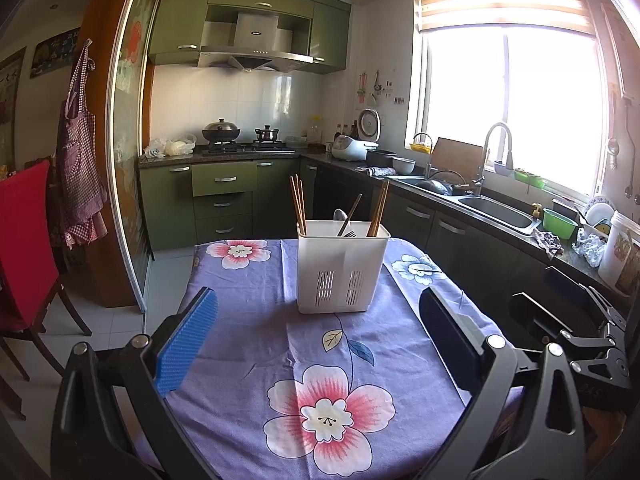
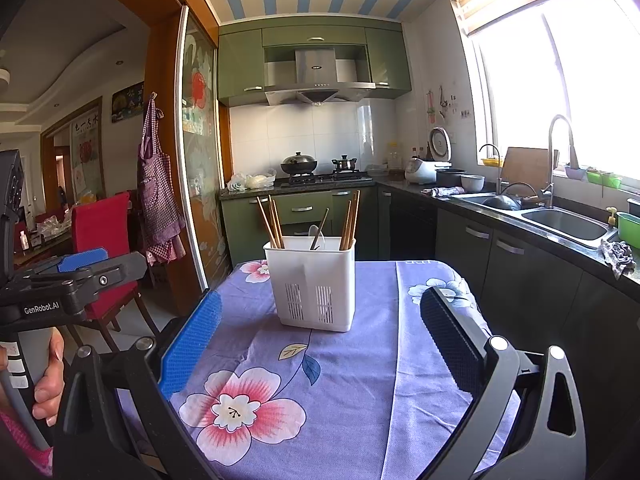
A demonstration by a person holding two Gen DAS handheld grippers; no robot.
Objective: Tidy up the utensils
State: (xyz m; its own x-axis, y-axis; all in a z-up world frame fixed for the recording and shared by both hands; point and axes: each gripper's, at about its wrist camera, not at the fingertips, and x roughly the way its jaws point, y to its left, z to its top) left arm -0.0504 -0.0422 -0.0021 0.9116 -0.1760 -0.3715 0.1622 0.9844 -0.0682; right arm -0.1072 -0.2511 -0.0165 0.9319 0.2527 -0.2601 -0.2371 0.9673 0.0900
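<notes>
A white utensil caddy (image 1: 343,268) stands on the table with the purple flowered cloth (image 1: 248,292). It holds wooden chopsticks at the left (image 1: 298,205) and at the right (image 1: 379,212), with a spoon and a fork (image 1: 347,216) in the middle. The right wrist view shows the caddy (image 2: 314,284) and its chopsticks (image 2: 272,222) too. My left gripper (image 1: 318,344) is open and empty, hovering over the cloth in front of the caddy. My right gripper (image 2: 320,344) is open and empty, also short of the caddy. The left gripper's body (image 2: 68,280) shows at the left of the right wrist view.
A red chair (image 2: 102,248) stands left of the table. Dark kitchen cabinets and a counter with a sink (image 2: 568,224) run along the right. A stove with pots (image 1: 240,136) is at the back. The right gripper's body (image 1: 568,320) is close on the right.
</notes>
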